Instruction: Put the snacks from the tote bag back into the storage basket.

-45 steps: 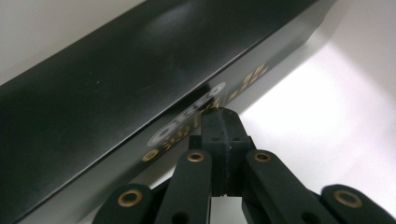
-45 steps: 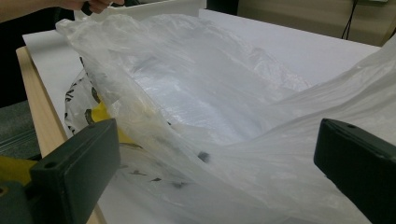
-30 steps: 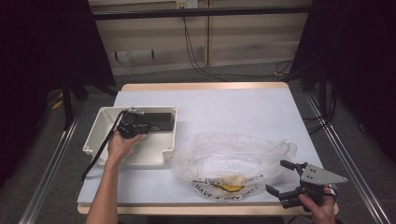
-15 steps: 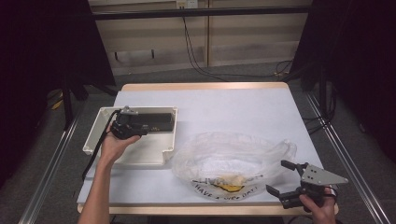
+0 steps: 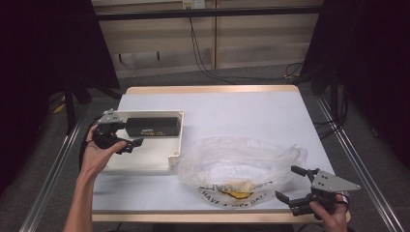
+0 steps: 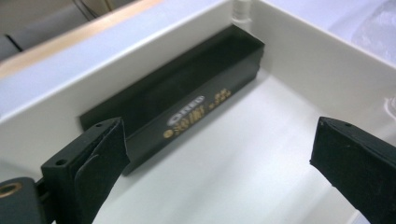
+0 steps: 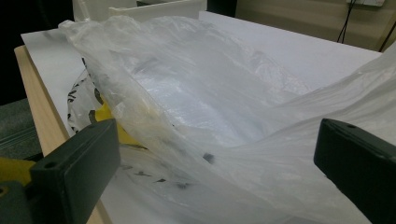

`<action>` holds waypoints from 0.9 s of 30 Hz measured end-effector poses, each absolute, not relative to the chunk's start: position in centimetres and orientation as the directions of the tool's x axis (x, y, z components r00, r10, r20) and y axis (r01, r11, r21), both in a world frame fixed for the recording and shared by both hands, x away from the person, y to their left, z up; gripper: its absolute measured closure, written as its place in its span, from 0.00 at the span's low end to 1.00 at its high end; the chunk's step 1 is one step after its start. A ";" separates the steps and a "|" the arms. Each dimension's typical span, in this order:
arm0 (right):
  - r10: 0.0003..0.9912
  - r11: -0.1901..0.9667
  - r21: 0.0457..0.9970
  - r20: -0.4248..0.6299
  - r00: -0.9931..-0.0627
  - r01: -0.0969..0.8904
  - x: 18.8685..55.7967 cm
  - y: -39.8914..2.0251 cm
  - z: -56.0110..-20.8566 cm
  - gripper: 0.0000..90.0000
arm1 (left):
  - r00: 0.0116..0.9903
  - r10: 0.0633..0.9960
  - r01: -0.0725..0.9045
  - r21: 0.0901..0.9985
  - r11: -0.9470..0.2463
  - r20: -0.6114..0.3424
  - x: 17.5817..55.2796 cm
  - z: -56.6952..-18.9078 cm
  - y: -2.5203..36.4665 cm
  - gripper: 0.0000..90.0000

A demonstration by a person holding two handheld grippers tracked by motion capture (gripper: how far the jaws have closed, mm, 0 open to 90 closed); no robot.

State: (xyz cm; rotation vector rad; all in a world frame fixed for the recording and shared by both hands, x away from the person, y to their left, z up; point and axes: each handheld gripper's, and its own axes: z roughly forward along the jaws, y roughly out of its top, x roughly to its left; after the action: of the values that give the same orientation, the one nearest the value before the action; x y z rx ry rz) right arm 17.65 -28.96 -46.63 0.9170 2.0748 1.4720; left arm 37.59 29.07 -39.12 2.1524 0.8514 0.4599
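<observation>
Surface (image 5: 251,113): white top with a pale wooden edge, carrying everything listed below.

Plastic bag (image 5: 241,162): clear, crumpled, with yellow and black print at its near end; lies just right of the tray, towards my side of the surface.

Tray (image 5: 159,162): cream, shallow, rectangular, taken here as the landmark; sits on the left part of the surface.

Black box (image 5: 152,125): long and narrow with gold lettering, lying inside the tray along its far wall, one end against the tray's right corner.

My left gripper (image 5: 126,137): held over the tray's left part, just left of the black box. Its jaws have just been opening and stand wide apart, with nothing between them; the box lies beyond them, untouched.

My right gripper (image 5: 292,186): well right of the tray, at the near right corner of the surface, jaws spread wide, pointing at the plastic bag's folds without pinching them.
</observation>
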 end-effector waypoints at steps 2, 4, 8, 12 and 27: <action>0.728 0.214 0.940 0.027 -0.685 0.265 17.6 -28.9 -46.6 0.00 | 0.699 0.712 0.417 0.773 -0.479 0.064 37.1 -38.4 29.9 0.04; 0.727 0.210 0.941 0.030 -0.686 0.265 17.6 -28.9 -46.6 0.00 | 0.692 0.719 0.409 0.786 -0.464 0.065 36.7 -37.9 30.7 0.04; 0.732 0.210 0.942 0.027 -0.681 0.262 17.6 -29.0 -46.6 0.00 | 0.674 0.736 0.401 0.804 -0.440 0.066 35.7 -37.4 32.4 0.04; 0.732 0.212 0.942 0.024 -0.681 0.261 17.7 -29.0 -46.6 0.00 | 0.639 0.767 0.407 0.820 -0.402 0.058 35.3 -37.4 33.8 0.04; 0.743 0.209 0.942 0.023 -0.669 0.264 17.6 -29.3 -46.5 0.00 | 0.573 0.814 0.380 0.847 -0.372 0.100 30.8 -39.5 35.9 0.03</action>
State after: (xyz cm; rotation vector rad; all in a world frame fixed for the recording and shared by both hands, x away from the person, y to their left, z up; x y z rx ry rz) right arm 17.57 -29.31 -46.53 0.9330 2.0510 1.4619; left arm 30.78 35.91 -39.45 1.9758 0.9562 0.6617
